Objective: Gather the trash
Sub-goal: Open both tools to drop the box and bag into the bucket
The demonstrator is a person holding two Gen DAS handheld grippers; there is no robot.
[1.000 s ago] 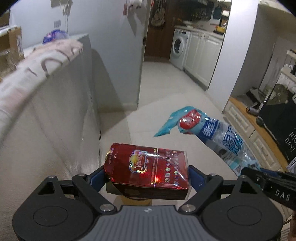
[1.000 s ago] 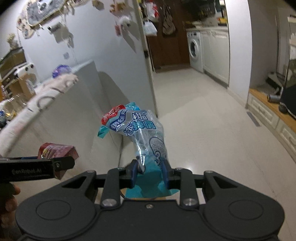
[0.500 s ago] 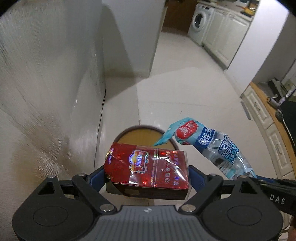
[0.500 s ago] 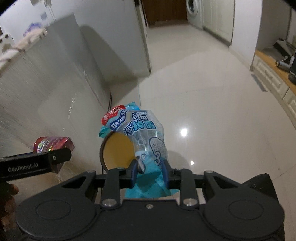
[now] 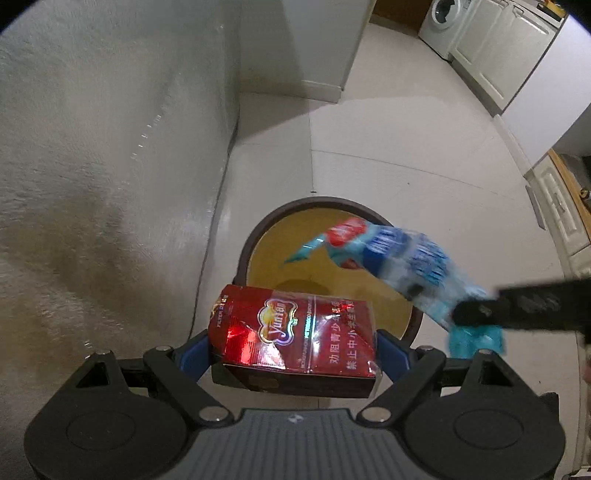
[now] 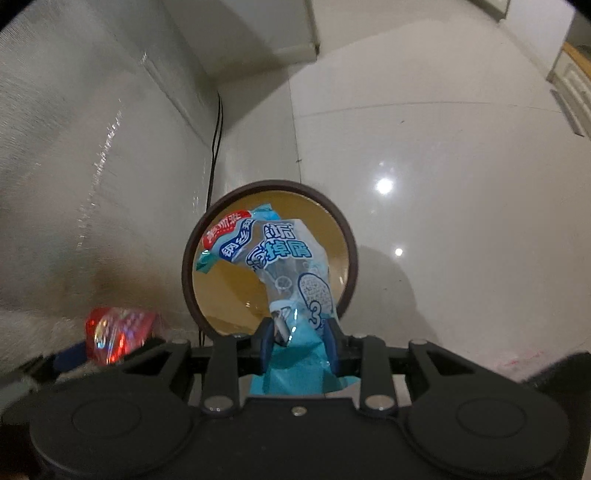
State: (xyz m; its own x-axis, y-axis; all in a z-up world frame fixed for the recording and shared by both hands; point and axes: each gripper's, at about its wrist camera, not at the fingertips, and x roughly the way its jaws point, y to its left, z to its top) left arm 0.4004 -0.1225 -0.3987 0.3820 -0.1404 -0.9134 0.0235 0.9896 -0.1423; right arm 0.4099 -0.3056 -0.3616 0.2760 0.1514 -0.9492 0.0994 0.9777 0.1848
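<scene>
The red box [image 5: 293, 334] looks like an empty cigarette pack: light, thin card under slick, crinkled film, easily crushed, so the left gripper [image 5: 293, 354] does well to span it end to end, jaws wide and pads pressing both short ends. The bag [image 6: 284, 266] is limp, nearly weightless plastic, blue and clear, that flops over its own fold; the right gripper [image 6: 298, 341] pinches its bunched lower end with jaws narrow, and I'd say a pinch near the bunch is the only sure hold, since the loose top would slide free. Both pieces hang over the bin [image 6: 190, 254], a round dark-rimmed tub with a bare yellowish inside, the bag above its middle, the box at its near rim. The bin stands on a glossy pale tile floor [image 6: 424, 147], close beside a grey textured wall [image 5: 92, 166], with a cable [image 6: 216, 133] running down behind it. White cabinets [image 5: 498, 48] and a washer [image 5: 441, 22] show far off.
</scene>
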